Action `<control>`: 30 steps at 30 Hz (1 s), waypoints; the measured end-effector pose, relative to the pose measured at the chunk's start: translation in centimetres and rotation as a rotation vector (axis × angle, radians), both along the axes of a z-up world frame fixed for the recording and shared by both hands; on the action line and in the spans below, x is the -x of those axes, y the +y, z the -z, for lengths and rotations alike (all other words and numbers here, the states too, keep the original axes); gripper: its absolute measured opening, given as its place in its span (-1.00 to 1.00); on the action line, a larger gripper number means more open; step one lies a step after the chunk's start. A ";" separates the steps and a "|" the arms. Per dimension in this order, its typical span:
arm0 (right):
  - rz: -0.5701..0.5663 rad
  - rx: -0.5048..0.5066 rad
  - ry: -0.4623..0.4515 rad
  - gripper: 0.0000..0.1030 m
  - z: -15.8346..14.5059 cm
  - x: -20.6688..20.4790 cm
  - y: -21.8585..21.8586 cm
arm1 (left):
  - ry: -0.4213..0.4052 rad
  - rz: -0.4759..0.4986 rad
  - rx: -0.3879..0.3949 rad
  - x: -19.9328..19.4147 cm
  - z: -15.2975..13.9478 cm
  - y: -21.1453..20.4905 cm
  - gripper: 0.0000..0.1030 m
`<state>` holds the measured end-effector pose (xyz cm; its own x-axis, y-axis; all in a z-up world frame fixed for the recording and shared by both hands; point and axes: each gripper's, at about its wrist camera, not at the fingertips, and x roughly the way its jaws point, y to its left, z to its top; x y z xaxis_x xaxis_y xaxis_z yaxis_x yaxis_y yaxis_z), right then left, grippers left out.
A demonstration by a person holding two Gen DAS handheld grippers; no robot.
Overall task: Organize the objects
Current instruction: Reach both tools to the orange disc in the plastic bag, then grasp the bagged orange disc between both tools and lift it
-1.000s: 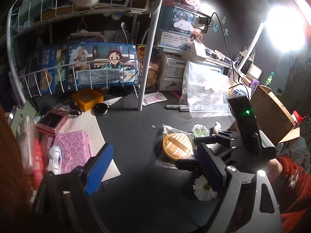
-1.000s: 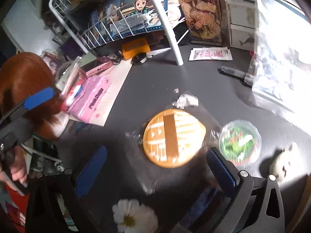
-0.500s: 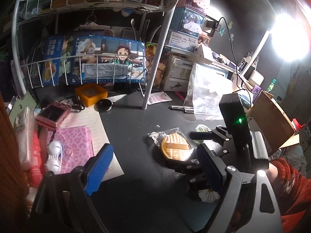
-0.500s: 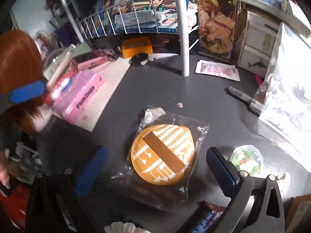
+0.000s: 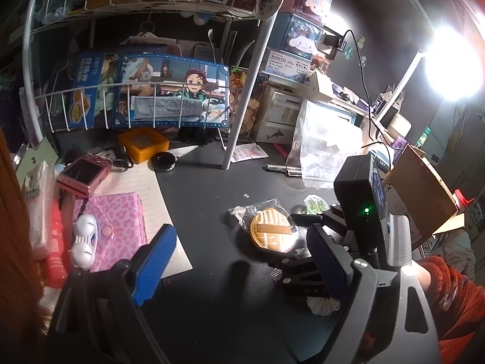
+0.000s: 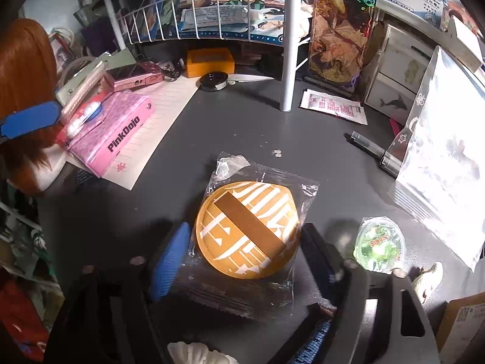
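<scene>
An orange round puff in a clear wrapper lies on the dark desk. My right gripper is closed in on it, blue fingers touching the wrapper's two sides. It also shows in the left wrist view, with the right gripper's body behind it. My left gripper is open and empty, hovering over the desk left of the puff.
A green jelly cup and a clear zip bag lie right of the puff. A pink wallet, pink camera, orange box, pens, a white rack pole and a white flower surround it.
My right gripper has moved in around the puff and its fingers have narrowed from wide open onto the wrapper's sides. My left gripper has stayed open.
</scene>
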<state>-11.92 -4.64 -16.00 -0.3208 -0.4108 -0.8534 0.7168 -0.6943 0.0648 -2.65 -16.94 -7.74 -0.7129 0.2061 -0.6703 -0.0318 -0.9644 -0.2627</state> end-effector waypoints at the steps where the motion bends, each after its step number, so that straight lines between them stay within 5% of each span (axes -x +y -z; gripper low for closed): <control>1: 0.000 0.000 0.001 0.50 0.0 0.0 -0.1 | 0.000 -0.001 0.001 -0.1 0.0 0.0 0.66; 4: 0.002 -0.011 0.015 0.48 0.3 -0.2 -0.5 | -0.003 -0.005 0.004 -0.2 0.0 -0.1 0.66; 6: 0.005 -0.024 0.026 0.28 0.4 -0.3 -0.6 | -0.007 -0.006 0.003 -0.3 0.1 -0.2 0.66; 11: 0.001 0.000 0.044 0.27 -0.7 -0.8 0.2 | -0.016 0.015 -0.006 -0.1 0.2 0.1 0.66; 19: -0.084 0.160 0.099 0.27 -9.0 -4.7 3.9 | 0.025 0.150 -0.050 0.8 -3.2 3.1 0.65; 24: -0.093 0.221 0.199 0.27 -14.6 -7.1 7.4 | 0.069 0.306 -0.141 1.8 -6.9 6.5 0.35; 30: -0.054 0.252 0.267 0.27 -18.0 -7.9 12.9 | 0.102 0.433 -0.122 3.5 -10.6 12.6 -0.10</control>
